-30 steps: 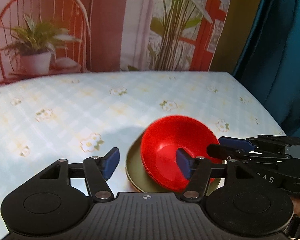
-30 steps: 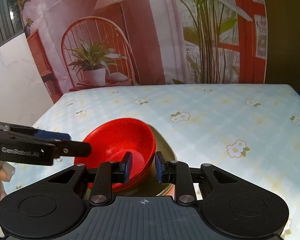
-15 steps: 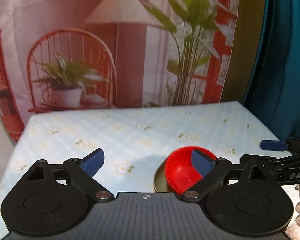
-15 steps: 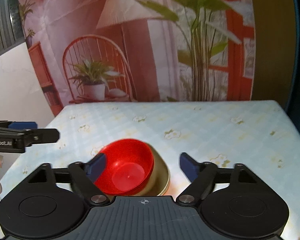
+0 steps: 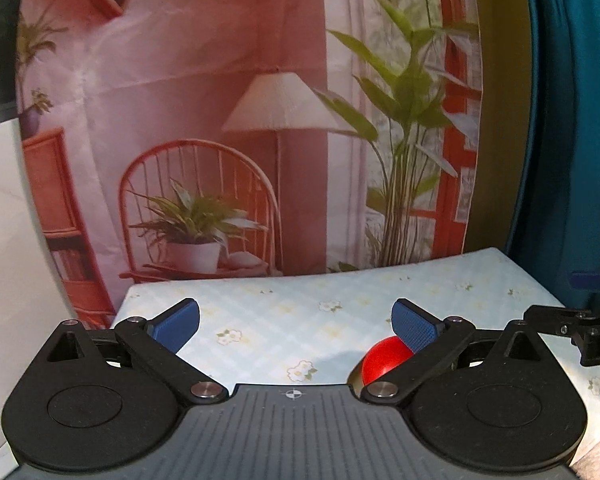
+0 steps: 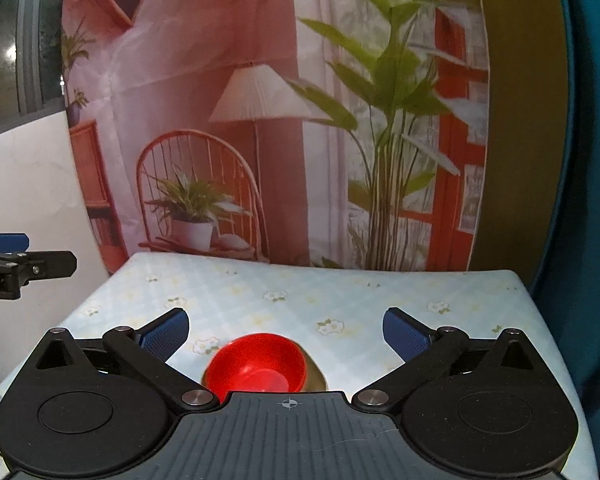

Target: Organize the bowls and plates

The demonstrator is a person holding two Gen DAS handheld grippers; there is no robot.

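Observation:
A red bowl point(image 6: 260, 368) sits in an olive-green plate point(image 6: 314, 376) on the table with the floral cloth point(image 6: 340, 304). In the left wrist view only part of the red bowl point(image 5: 384, 358) shows behind the right finger. My right gripper point(image 6: 286, 330) is open and empty, held back and above the bowl. My left gripper point(image 5: 296, 322) is open and empty, well back from the bowl and to its left. Each gripper shows at the edge of the other's view: the right gripper point(image 5: 580, 308), the left gripper point(image 6: 16, 264).
A printed backdrop point(image 6: 260, 120) with a chair, lamp and plants hangs behind the table's far edge. A teal curtain point(image 5: 572, 120) hangs at the right. A white wall point(image 6: 28, 200) is at the left.
The right gripper let go of the red bowl's rim and opened wide. Both grippers pulled back and up from the stacked bowl and plate, which look smaller now.

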